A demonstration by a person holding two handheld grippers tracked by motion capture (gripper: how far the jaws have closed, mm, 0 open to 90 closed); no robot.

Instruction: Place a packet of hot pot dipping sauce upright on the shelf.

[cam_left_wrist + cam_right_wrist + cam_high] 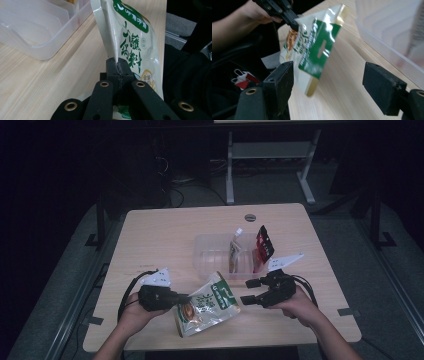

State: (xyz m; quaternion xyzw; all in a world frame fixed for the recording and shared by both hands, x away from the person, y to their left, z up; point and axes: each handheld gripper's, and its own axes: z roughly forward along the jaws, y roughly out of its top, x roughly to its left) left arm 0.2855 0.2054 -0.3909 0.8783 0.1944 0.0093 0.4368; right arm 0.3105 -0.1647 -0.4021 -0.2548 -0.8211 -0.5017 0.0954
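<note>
A cream and green sauce pouch (pixel 207 305) hangs tilted over the table's front edge. My left gripper (pixel 181 297) is shut on its left side seam; the left gripper view has the pouch (pixel 130 37) rising from the pinched jaws (pixel 118 65). My right gripper (pixel 252 291) stands open just right of the pouch, apart from it. Through the right gripper view the pouch (pixel 317 45) shows between and beyond the wide pads (pixel 282 82), with the left gripper (pixel 293 22) clamped on its far edge.
A clear plastic divided tray (pixel 210 255) sits mid-table behind the pouch and holds a tan packet (pixel 234 251) and a red and black packet (pixel 263 245) upright. A grommet hole (pixel 250 217) marks the table's far side. Bare wood (pixel 150 245) lies to the left.
</note>
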